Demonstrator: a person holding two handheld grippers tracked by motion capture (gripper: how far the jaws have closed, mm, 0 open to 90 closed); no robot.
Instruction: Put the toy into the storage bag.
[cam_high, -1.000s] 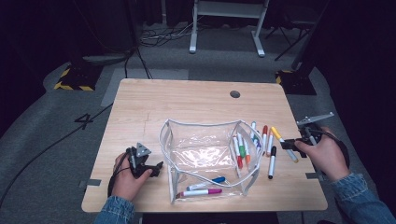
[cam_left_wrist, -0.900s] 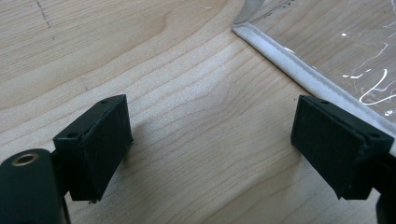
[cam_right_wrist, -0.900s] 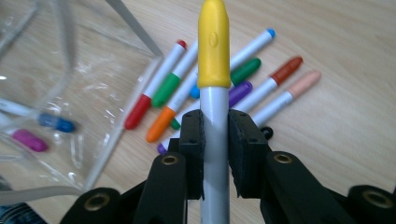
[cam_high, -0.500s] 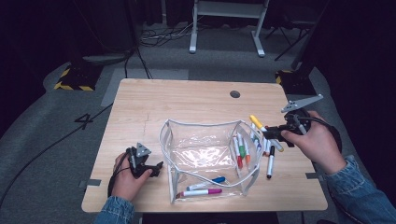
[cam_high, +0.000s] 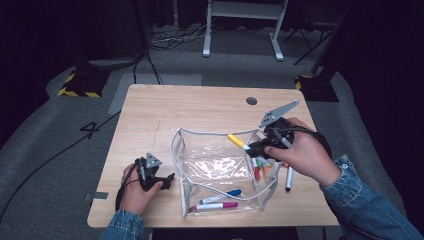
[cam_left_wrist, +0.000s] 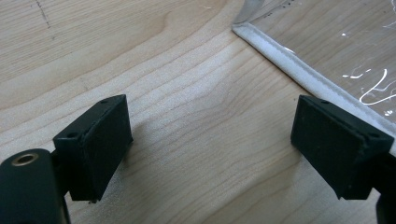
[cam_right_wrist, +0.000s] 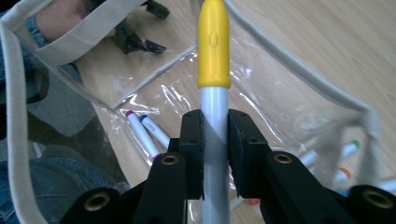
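A clear plastic pouch with a pale fabric rim lies open in the middle of the wooden table. Over its right rim my right gripper is shut on a white marker with a yellow cap, cap pointing into the pouch. Two markers, a blue-capped one and a pink-capped one, lie inside near the front; the right gripper view shows them too. My left gripper rests on the table left of the pouch, open and empty, with the pouch rim just ahead.
Several more markers lie on the table at the pouch's right side, under my right hand; one lies apart. A round hole sits near the table's far edge. Dark floor, cables and a stand surround the table.
My right gripper has risen from the markers at the right and moved left over the pouch rim, carrying the yellow-capped marker. The left gripper has stayed put.
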